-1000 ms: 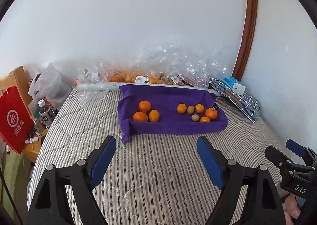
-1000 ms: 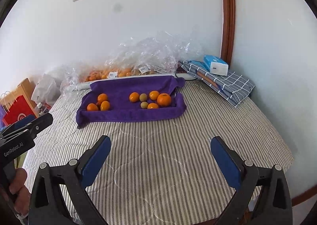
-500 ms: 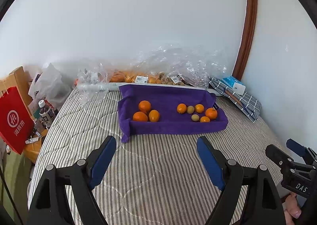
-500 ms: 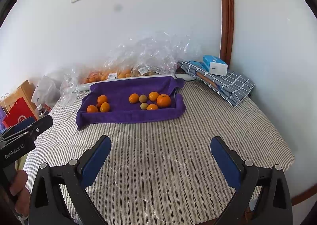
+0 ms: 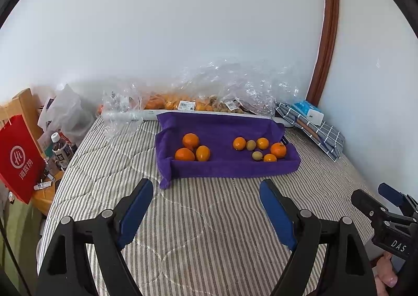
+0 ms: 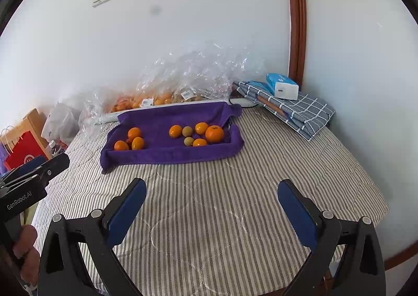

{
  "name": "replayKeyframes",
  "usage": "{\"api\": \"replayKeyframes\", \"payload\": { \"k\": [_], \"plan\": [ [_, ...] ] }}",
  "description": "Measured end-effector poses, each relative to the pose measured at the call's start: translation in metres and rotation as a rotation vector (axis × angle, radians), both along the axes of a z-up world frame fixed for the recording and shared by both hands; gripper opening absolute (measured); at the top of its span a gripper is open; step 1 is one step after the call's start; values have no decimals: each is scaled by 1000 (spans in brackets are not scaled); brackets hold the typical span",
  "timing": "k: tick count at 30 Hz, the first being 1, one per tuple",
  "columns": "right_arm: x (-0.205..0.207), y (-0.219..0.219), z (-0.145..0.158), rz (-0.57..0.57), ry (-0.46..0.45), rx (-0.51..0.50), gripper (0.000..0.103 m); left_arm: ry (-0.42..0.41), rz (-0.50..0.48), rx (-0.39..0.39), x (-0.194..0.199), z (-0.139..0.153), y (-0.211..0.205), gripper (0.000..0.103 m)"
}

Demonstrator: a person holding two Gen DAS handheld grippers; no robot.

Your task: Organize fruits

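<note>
left gripper (image 5: 206,193): jaws spread wide, holding nothing, hovering over the striped mattress (image 5: 209,217), well short of the fruit
right gripper (image 6: 211,191): also spread wide, nothing between the pads, same height above the mattress, off to the right side
purple towel (image 5: 222,165): draped into a shallow tray shape at the far middle of the mattress, edges raised
left fruit cluster (image 5: 192,151): three oranges touching each other, left part of the towel
right fruit cluster (image 5: 260,149): four oranges plus two small greenish-brown fruits, right part of the towel, loosely packed; biggest orange (image 6: 214,133) sits at the right end
gap: the two clusters are well apart on the towel
plastic bags (image 5: 209,95): crinkled clear bags with more oranges inside, against the wall behind the towel
folded checked cloth (image 6: 295,110): far right corner, blue-white box (image 6: 282,86) on top
red paper bag (image 5: 18,160): left of the bed, bottle (image 5: 58,149) beside it
</note>
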State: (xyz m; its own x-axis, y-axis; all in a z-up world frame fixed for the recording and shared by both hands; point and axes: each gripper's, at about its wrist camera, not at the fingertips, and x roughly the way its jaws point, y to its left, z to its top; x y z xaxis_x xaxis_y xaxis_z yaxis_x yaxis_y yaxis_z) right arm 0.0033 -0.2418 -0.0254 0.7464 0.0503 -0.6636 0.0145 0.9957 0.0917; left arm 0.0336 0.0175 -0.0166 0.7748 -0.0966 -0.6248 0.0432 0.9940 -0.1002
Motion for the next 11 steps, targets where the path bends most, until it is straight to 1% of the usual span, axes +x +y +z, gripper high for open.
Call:
{"api": "replayKeyframes", "payload": {
  "k": [11],
  "plan": [
    [1,-1,0,-3,-1,7,100,0,0,10,2,0,0,84]
  ]
}}
